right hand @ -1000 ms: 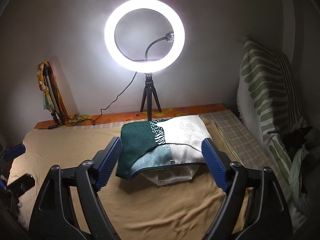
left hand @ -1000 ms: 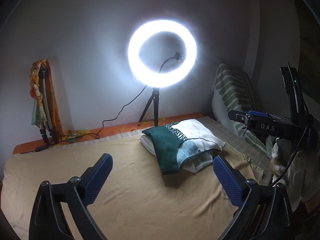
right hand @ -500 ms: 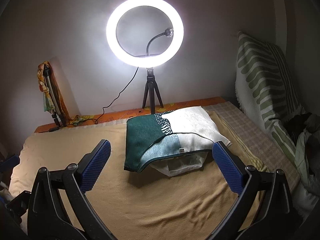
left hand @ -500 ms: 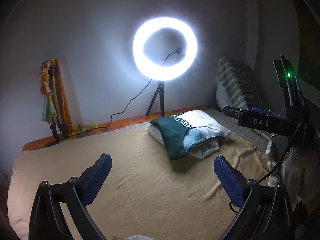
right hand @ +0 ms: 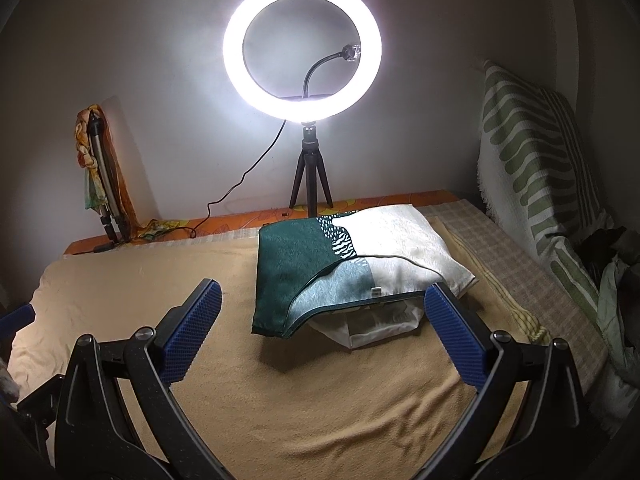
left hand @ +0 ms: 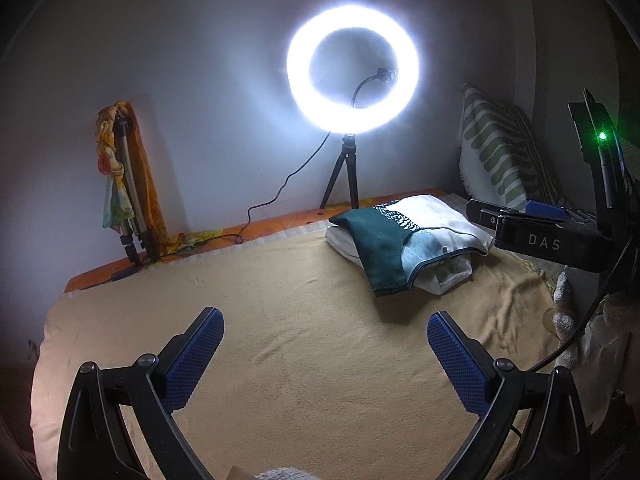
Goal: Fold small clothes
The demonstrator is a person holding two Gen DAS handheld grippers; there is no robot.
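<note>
A folded green and cream patterned cloth [right hand: 344,268] lies on top of folded white clothes [right hand: 372,324] at the far middle of the tan blanket [right hand: 280,400]. The same folded cloth [left hand: 400,244] shows to the right in the left wrist view. My right gripper [right hand: 324,332] stands wide open just in front of the pile, with nothing between its blue pads [right hand: 192,336]. Further left, my left gripper [left hand: 326,360] hangs open and empty over bare blanket [left hand: 280,320]. The body of the right gripper [left hand: 548,240] is seen side-on beyond the pile.
A lit ring light [right hand: 302,46] on a small tripod [right hand: 310,176] stands at the back wall, its cable [right hand: 240,184] trailing left. A folded tripod wrapped in a scarf [right hand: 100,176] leans at the back left. A green striped pillow [right hand: 532,168] and crumpled clothes [right hand: 616,280] lie to the right.
The right gripper's jaws have spread wider. Both grippers have sunk a little toward the blanket, and the left one has tilted down. The pile has not moved.
</note>
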